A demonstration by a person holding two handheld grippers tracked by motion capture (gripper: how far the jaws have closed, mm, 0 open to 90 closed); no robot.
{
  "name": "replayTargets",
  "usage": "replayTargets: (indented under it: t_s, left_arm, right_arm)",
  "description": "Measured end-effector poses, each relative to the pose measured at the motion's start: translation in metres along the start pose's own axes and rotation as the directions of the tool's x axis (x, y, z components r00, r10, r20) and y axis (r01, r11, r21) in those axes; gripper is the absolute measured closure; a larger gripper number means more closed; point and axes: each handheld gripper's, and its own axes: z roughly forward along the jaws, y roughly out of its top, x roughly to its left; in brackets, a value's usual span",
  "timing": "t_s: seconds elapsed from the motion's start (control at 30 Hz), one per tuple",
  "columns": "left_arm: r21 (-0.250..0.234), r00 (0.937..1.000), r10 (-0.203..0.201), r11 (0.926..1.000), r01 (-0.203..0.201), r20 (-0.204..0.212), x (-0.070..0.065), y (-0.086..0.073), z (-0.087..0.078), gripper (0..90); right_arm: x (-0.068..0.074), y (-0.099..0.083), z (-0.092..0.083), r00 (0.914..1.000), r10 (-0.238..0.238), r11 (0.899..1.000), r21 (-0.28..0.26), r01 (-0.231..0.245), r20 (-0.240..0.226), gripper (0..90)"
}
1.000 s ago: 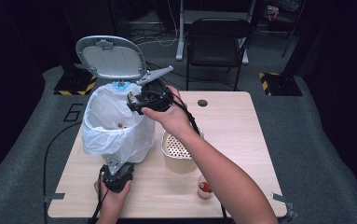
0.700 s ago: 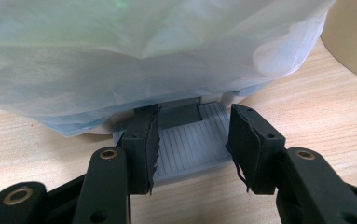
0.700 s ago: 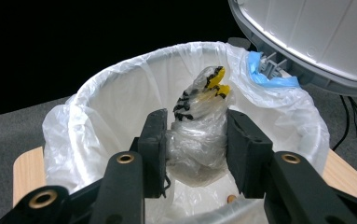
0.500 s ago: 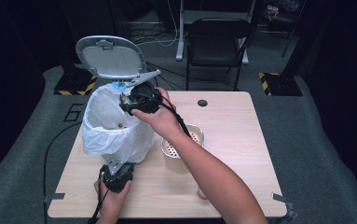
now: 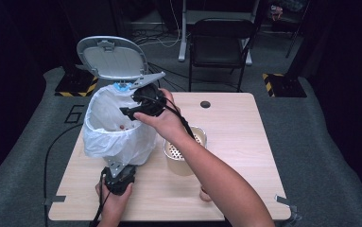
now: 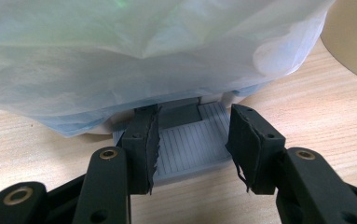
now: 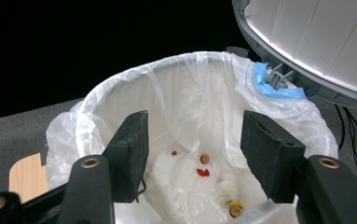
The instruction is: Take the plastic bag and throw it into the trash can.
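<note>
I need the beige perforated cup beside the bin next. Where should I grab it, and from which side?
Probably the right-hand rim wall of the beige cup, coming down from above. It stands upright with its top open, and the bagged bin crowds its left side, leaving the right side free.

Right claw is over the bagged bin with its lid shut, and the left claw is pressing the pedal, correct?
Not quite: the lid is standing open, not shut, as the high view shows. The rest holds: the right claw hangs over the bagged bin, its jaws just opening with nothing between them, and the left claw is on the grey pedal.
</note>
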Motion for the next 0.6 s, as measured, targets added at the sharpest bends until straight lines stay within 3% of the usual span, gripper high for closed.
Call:
replayTargets:
  t_s: [0.27, 0.6]
  left_arm:
    - [-0.009, 1.0000, -0.002, 1.0000, 0.002, -0.003, 0.000, 0.000, 0.001, 53.0]
    - [-0.009, 0.9993, -0.035, 0.9993, 0.036, 0.010, -0.002, -0.001, 0.001, 52.9]
  right_arm:
    - [0.002, -0.001, -0.028, 0.9997, -0.018, 1.000, -0.006, 0.018, 0.015, 40.2]
    - [-0.005, -0.014, -0.087, 0.9989, -0.037, 0.998, -0.042, 0.038, 0.030, 40.2]
